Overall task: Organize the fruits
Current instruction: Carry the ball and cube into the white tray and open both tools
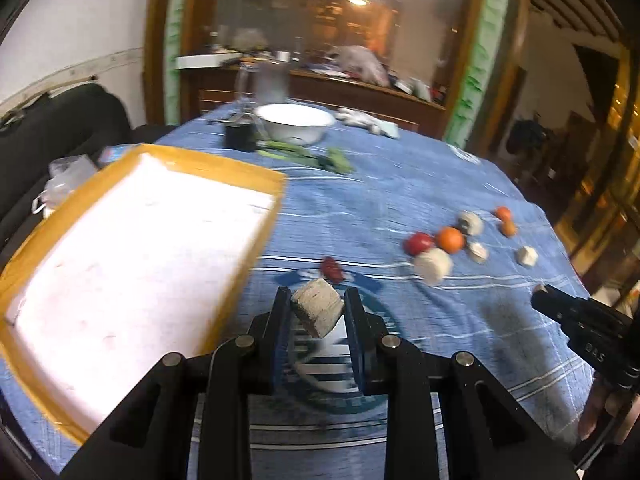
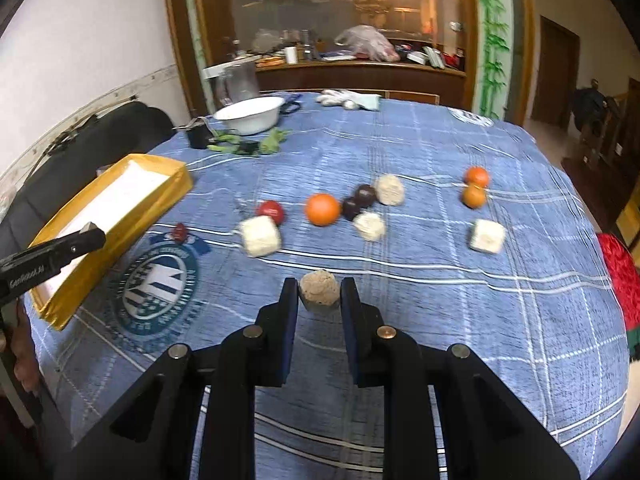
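My left gripper (image 1: 318,300) is shut on a pale beige block (image 1: 318,312), held above the blue cloth just right of the yellow tray (image 1: 256,172). My right gripper (image 2: 319,285) is shut on a rounder pale lump (image 2: 319,290) low over the cloth. Ahead of it lie a red apple (image 2: 272,211), an orange (image 2: 322,209), two dark fruits (image 2: 358,202), several pale blocks (image 2: 260,236) and two small oranges (image 2: 475,186). A small red fruit (image 2: 179,231) sits near the tray (image 2: 168,184). The left wrist view shows the apple (image 1: 419,242) and orange (image 1: 450,239) at right.
A white bowl (image 2: 250,114), a glass jug (image 2: 238,80), a black box (image 2: 199,135) and green leaves (image 2: 256,144) stand at the table's far side, with white gloves (image 2: 348,100) beyond. A dark chair (image 2: 100,136) is at left, and a red cloth (image 2: 620,276) at right.
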A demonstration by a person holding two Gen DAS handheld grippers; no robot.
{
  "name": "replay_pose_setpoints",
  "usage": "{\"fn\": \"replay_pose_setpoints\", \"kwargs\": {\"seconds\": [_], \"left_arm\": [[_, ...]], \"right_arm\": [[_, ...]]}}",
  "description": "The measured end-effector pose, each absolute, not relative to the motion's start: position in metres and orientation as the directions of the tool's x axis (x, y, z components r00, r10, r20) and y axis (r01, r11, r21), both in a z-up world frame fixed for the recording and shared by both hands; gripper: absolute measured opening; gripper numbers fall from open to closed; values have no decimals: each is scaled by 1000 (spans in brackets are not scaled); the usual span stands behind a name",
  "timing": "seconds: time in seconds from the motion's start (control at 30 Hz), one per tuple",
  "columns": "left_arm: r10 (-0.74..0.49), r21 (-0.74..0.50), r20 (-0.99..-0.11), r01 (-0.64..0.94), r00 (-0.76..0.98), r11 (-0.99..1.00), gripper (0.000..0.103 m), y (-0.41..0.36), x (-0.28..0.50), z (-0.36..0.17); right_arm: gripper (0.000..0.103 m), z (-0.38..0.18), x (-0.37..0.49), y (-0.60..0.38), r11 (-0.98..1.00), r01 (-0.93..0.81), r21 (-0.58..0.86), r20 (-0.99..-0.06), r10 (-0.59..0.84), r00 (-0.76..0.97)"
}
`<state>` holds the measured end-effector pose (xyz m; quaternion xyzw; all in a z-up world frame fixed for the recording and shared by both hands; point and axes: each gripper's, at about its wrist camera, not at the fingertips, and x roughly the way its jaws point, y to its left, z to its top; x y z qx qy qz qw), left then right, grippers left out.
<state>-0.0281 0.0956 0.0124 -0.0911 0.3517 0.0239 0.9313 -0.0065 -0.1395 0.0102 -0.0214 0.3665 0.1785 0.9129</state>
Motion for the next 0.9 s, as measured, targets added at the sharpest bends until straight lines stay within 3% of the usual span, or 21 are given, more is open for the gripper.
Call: {"fn": "replay_pose_setpoints", "kwargs": {"seconds": [0.53, 0.9], "left_arm": [[183, -134, -679, -365, 711, 921, 25, 200, -56, 5], [234, -113, -719, -442, 655, 890, 25, 237, -59, -11]], "right_arm": [[23, 33, 6, 14, 798, -595, 97, -635, 510, 580], [24, 8, 34, 123, 720, -687, 97, -683, 550, 481]]}}
